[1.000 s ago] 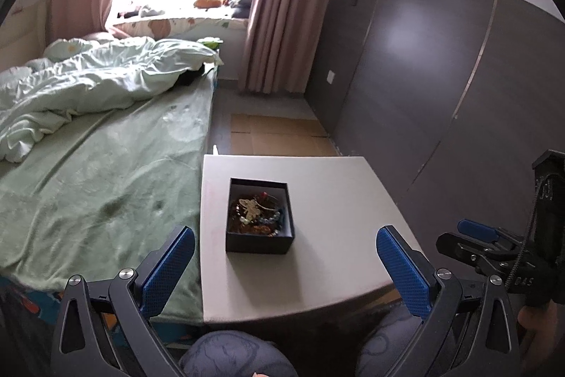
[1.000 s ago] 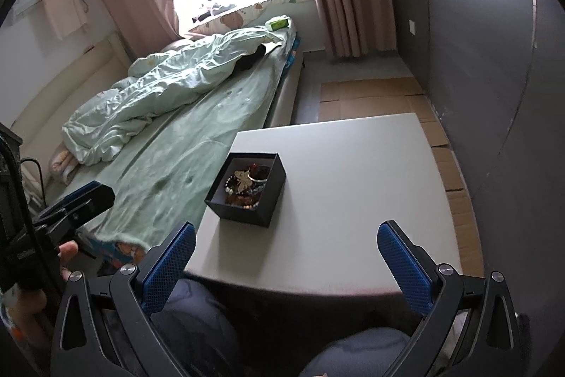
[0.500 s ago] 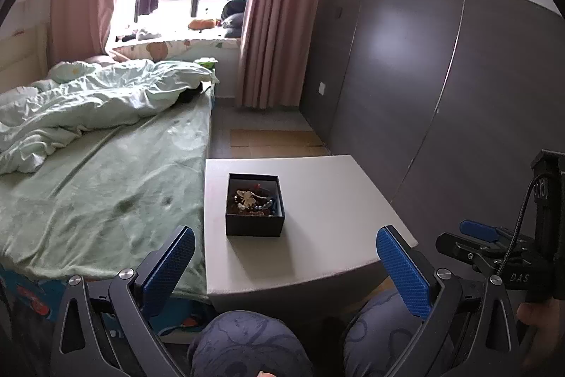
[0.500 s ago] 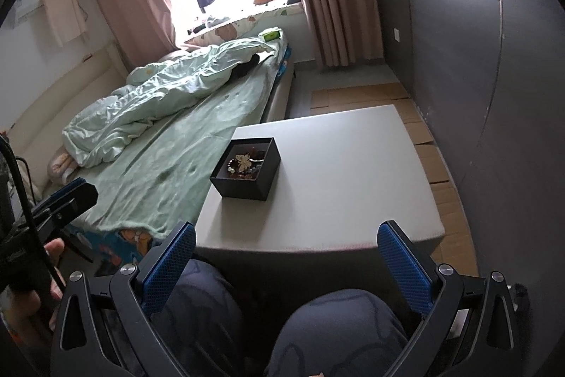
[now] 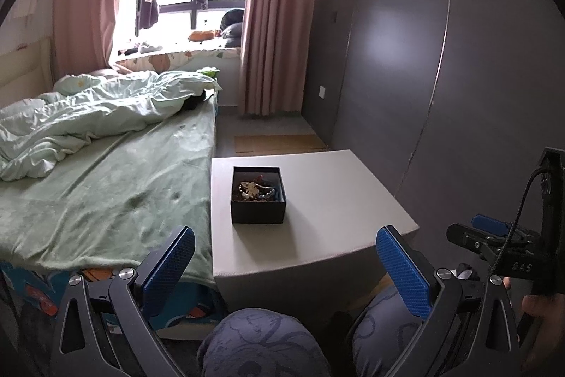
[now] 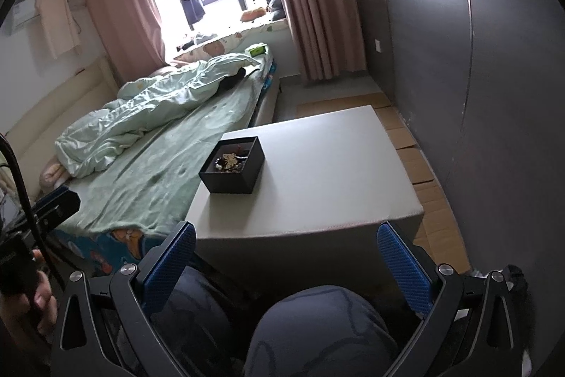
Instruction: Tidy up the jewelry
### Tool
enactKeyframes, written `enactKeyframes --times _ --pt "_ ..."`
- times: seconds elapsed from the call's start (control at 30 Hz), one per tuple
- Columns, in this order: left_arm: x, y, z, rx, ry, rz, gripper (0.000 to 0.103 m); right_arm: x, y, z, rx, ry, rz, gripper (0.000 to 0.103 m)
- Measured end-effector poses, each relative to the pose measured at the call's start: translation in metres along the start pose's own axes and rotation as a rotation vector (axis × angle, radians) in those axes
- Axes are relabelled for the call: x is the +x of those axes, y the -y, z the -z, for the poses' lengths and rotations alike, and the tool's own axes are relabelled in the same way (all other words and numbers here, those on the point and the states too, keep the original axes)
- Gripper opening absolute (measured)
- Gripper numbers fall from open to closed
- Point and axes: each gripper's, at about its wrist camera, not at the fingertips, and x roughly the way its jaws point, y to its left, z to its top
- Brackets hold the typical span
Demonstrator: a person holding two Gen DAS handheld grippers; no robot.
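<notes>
A small open black box (image 5: 257,195) sits on a low grey-white table (image 5: 317,200), near its left side. It holds a tangle of jewelry (image 5: 253,189): beads and a gold flower-shaped piece. The box (image 6: 233,165) and jewelry (image 6: 231,160) also show in the right wrist view. My left gripper (image 5: 282,267) is open and empty, held back from the table's near edge, above my knees. My right gripper (image 6: 286,267) is open and empty, likewise back from the table (image 6: 317,172). The right gripper also shows at the right edge of the left wrist view (image 5: 494,235).
A bed (image 5: 106,179) with a green sheet and rumpled duvet touches the table's left side. A dark grey panelled wall (image 5: 441,87) runs along the right. Cardboard sheets (image 6: 416,161) lie on the floor by the wall. My knees (image 5: 261,341) are under the grippers.
Both grippers have pulled back and up from the table, so the box looks smaller and farther away. The jaws have stayed open. The box has not moved.
</notes>
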Motion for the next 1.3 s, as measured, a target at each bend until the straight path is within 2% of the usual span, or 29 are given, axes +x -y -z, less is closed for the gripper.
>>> enactKeyframes --times 0.43,0.73,1.3 --pt "-0.003 0.011 0.01 0.018 0.012 -0.011 0.103 -0.01 0.003 0.01 -0.002 0.037 0.008 0.103" --pt "-0.004 0.009 0.011 0.012 0.013 -0.039 0.103 -0.007 0.001 0.013 -0.012 0.026 0.015 0.103" --pt "-0.007 0.002 0.01 -0.007 0.011 -0.039 0.103 -0.007 -0.004 0.014 -0.006 0.01 -0.003 0.103"
